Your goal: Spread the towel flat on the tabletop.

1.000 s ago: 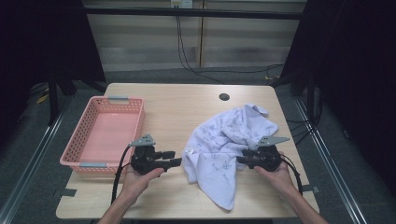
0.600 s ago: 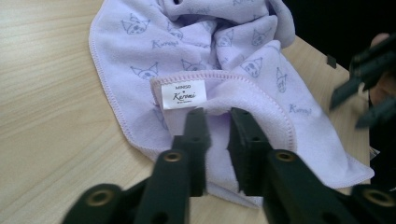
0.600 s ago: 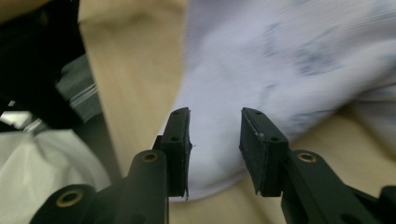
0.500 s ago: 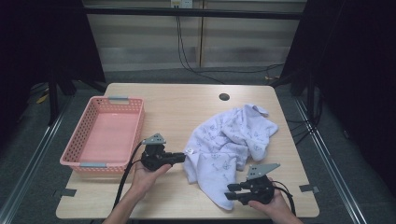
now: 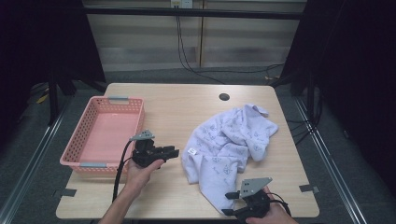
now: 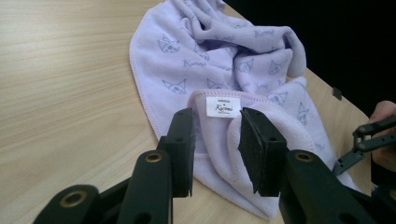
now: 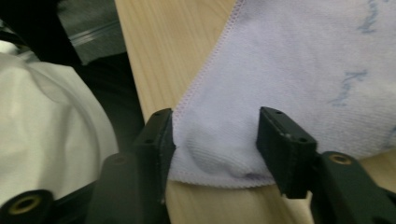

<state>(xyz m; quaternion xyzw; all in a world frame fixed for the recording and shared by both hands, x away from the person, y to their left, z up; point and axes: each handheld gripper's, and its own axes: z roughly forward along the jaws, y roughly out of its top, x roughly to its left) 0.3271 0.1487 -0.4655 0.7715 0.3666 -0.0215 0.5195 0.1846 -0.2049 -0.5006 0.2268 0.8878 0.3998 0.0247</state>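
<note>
The left gripper (image 5: 173, 152) hangs just left of the towel (image 5: 229, 144), its jaws parted and, having just been opening, pressing on nothing. In the left gripper view the towel's folded corner with the white label (image 6: 223, 106) lies between and just beyond the 2 jaws, apart from their pads. The right gripper (image 5: 228, 203) sits at the towel's near corner, by the desk's (image 5: 187, 112) front edge. Its jaws have also just been opening; in the right gripper view the towel's hemmed corner bulges between them, touching the left pad while the right pad stands clear. The towel lies crumpled on the right half of the desk. A pink basket (image 5: 88, 135) stands well left of the towel.
</note>
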